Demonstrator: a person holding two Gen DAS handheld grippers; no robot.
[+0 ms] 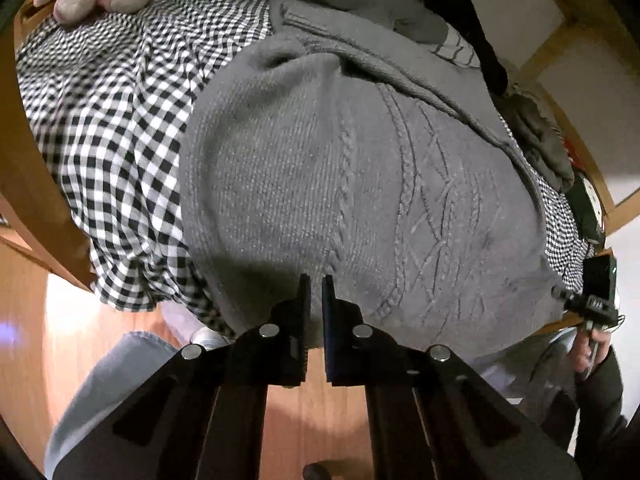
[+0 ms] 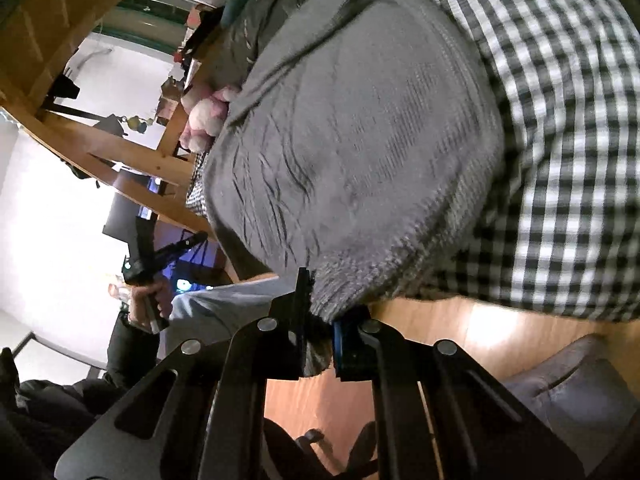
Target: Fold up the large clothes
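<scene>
Right gripper (image 2: 318, 300) is clamped on the grey sweater (image 2: 360, 152) hem, left gripper (image 1: 316, 292) nearly closed on nothing, so a one-sided pull likely skews the fold, drags the checked sheet (image 2: 560, 120).

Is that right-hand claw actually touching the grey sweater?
Touching. The right wrist view shows the right gripper shut on the grey sweater, its hem pinched between the fingers.

Both wrist views sit close at the near edge of the grey sweater (image 1: 320, 184), looking across it. The right view (image 2: 344, 152) is rolled sideways; both share the sweater.
</scene>
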